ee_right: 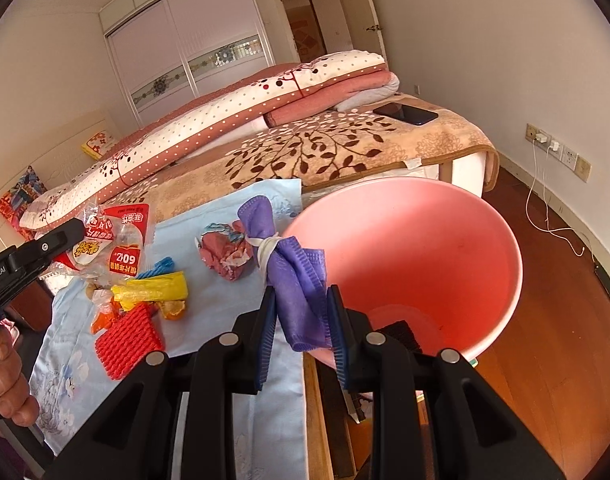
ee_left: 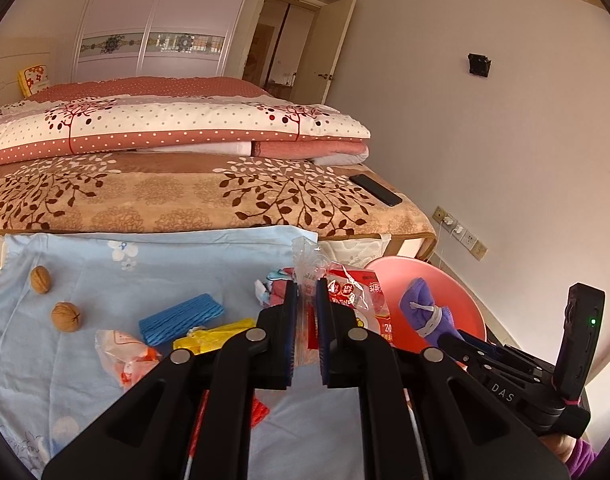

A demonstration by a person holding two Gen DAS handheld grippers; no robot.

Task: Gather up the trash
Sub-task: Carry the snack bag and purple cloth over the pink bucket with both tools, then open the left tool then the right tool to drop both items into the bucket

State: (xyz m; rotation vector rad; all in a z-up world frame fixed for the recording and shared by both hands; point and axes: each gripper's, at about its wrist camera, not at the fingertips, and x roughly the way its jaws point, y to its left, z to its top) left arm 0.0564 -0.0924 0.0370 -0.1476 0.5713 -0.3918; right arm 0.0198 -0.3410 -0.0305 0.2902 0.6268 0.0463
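Trash was being gathered from a blue cloth [ee_left: 105, 280] into a pink basin [ee_right: 485, 248].

A clear wrapper [ee_left: 305, 276] was pinched in the left tongs [ee_left: 306, 312]; a knotted purple cloth [ee_right: 301, 292] was clamped in the right tongs [ee_right: 301, 320] at the basin's rim. Both were judged light, soft and crushable, best gripped at bunched folds.
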